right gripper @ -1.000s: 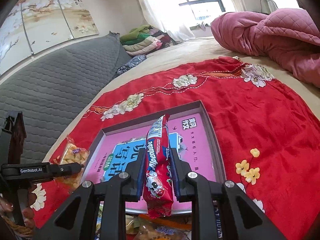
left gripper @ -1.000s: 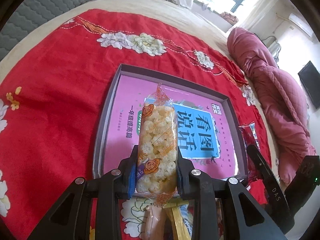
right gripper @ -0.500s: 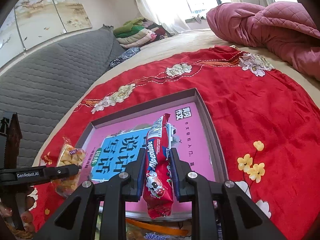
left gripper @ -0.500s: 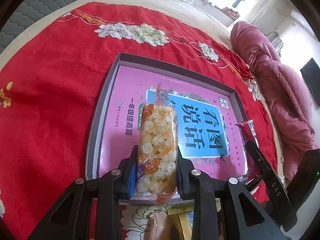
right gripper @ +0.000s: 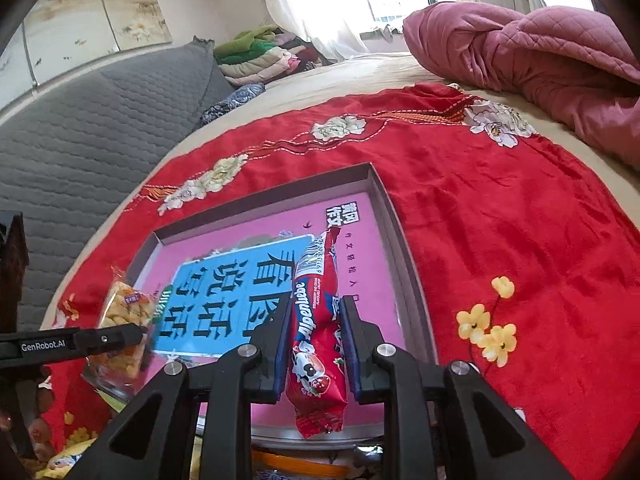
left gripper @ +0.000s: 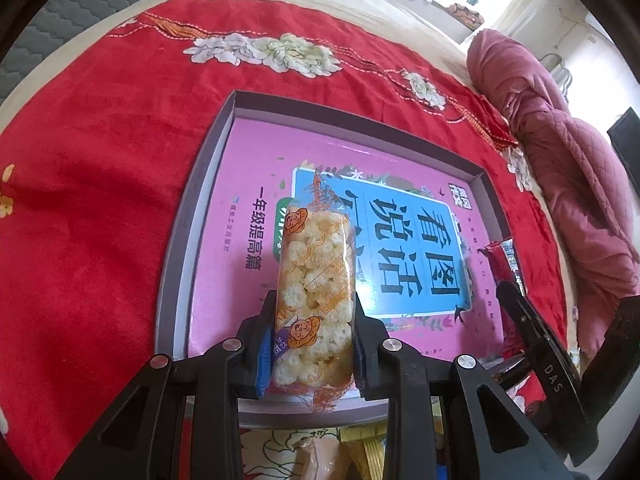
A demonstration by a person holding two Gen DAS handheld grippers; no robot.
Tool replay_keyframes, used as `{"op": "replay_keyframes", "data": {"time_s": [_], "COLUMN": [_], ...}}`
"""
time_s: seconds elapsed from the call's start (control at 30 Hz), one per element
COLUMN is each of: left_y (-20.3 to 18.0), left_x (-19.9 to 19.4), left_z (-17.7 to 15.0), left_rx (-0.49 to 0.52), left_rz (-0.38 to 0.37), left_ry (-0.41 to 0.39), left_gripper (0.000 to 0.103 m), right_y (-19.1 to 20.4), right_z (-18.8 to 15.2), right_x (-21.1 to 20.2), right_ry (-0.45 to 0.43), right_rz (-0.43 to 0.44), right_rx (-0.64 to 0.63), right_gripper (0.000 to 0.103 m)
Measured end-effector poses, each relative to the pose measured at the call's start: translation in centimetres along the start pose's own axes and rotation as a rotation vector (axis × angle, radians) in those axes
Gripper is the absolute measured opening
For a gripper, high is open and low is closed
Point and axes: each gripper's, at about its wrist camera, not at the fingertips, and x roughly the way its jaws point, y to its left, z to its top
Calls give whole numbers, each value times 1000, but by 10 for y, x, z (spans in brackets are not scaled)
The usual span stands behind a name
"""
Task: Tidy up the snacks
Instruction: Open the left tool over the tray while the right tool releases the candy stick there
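The left gripper (left gripper: 314,344) is clamped on a clear packet of puffed snacks (left gripper: 316,300), its pads pressing both long sides of the packet's lower half; the packet stands up along the fingers, its crimped top reaching out ahead of them. Beyond and below the fingertips lies a shallow grey tray (left gripper: 188,240) with a pink and blue printed sheet (large Chinese characters) inside, resting on a red flowered cloth (left gripper: 88,184). The right gripper (right gripper: 314,344) is closed tight on a red Alpenliebe candy stick (right gripper: 316,328), held near its middle, one end poking forward over the tray (right gripper: 404,264), the other hanging back toward the camera; to its left the left gripper and its packet (right gripper: 124,320) show over the tray's near left corner. Under both tools, at the bottom edge, more wrapped snacks (left gripper: 340,456) lie loose; a pink quilt (right gripper: 532,56) is bundled far ahead on the right.
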Motion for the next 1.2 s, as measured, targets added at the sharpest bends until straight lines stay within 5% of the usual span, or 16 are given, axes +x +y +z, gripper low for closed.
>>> {"op": "replay_keyframes", "data": {"time_s": [0.4,0.57,0.8,1.2], "left_y": [0,0,5,11], "left_x": [5,4,-1,-6], "left_z": [-3,-3,-1,-2], "left_rx": [5,8,-1,-11], "left_rz": [-3,11,28,40], "left_ry": [11,12,-2,-8], "left_gripper": [32,32,46,53], "right_y": [-2,-5,-6,-10], "right_z": [-1,0,2,6], "right_x": [-1,-5,-9,-25], "right_ry": [-3,-15,-26,-63], "right_rz": [-38,-38,-42,-31], "right_rx": [-23,-10,-3,17], "right_gripper": [27,36,39,44]}}
